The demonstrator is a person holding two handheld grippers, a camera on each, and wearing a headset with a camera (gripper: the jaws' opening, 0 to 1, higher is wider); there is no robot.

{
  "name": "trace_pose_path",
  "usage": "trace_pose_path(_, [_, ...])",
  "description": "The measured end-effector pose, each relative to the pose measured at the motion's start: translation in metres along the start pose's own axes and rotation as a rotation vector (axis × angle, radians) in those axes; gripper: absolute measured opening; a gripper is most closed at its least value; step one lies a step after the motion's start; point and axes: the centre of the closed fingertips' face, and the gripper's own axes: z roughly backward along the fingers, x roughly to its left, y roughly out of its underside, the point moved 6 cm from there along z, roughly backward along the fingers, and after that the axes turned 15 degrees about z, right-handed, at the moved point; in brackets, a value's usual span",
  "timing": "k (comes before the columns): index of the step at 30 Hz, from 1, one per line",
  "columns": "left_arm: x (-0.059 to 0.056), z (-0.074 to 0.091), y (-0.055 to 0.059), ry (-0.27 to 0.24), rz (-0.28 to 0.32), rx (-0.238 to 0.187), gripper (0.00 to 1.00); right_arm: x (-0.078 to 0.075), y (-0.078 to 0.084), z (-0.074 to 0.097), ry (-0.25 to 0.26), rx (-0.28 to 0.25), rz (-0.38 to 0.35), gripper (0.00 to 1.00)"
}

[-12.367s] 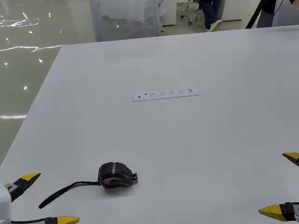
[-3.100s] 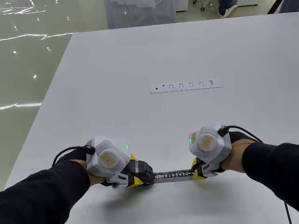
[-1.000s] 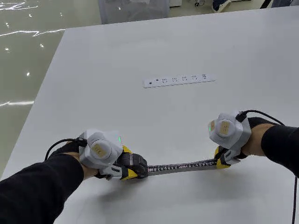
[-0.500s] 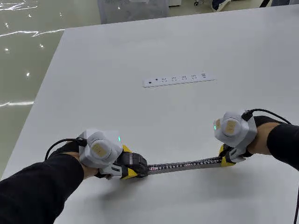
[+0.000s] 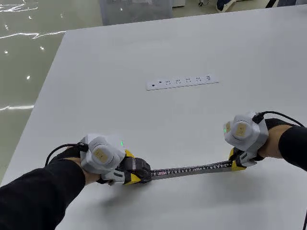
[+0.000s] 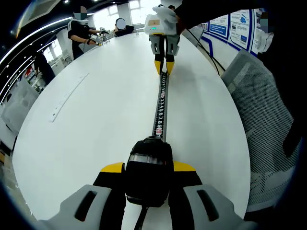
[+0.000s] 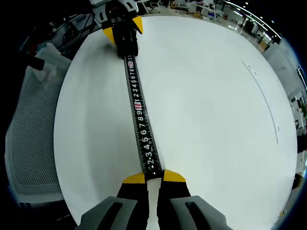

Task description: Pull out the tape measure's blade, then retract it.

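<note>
Black tape measure case [image 6: 146, 177] clamped in left gripper [image 6: 148, 166], numbered blade [image 7: 140, 122] pulled out, tip seemingly pinched by right gripper [image 7: 153, 177]; retracting is left.

The tape measure [image 6: 148, 172] has a black case with a greyish strip, and its blade [image 7: 140, 120] is black with white numerals and ticks and one red patch partway along. The left gripper [image 5: 130, 171] and right gripper [image 5: 236, 164] have white-grey bodies, black jaws with yellow tips and a small green light each; the sleeves [image 5: 33, 196] are black. The table [image 5: 144, 52] is plain white, the power strip [image 5: 182, 81] white with dark dots, the floor [image 5: 24, 57] glossy grey-green, the mesh chair [image 6: 268, 120] grey.
</note>
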Motion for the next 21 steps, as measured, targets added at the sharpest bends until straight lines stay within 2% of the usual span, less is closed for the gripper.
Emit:
trace_pose_path(9, [0.0, 0.0, 0.0, -0.003, 0.002, -0.002, 0.28, 0.003, 0.012, 0.001, 0.002, 0.006, -0.013, 0.0])
trace_pose_path(21, [-0.001, 0.0, 0.0, -0.012, 0.0, -0.014, 0.29, 0.003, 0.011, -0.001, 0.007, -0.013, -0.007, 0.04])
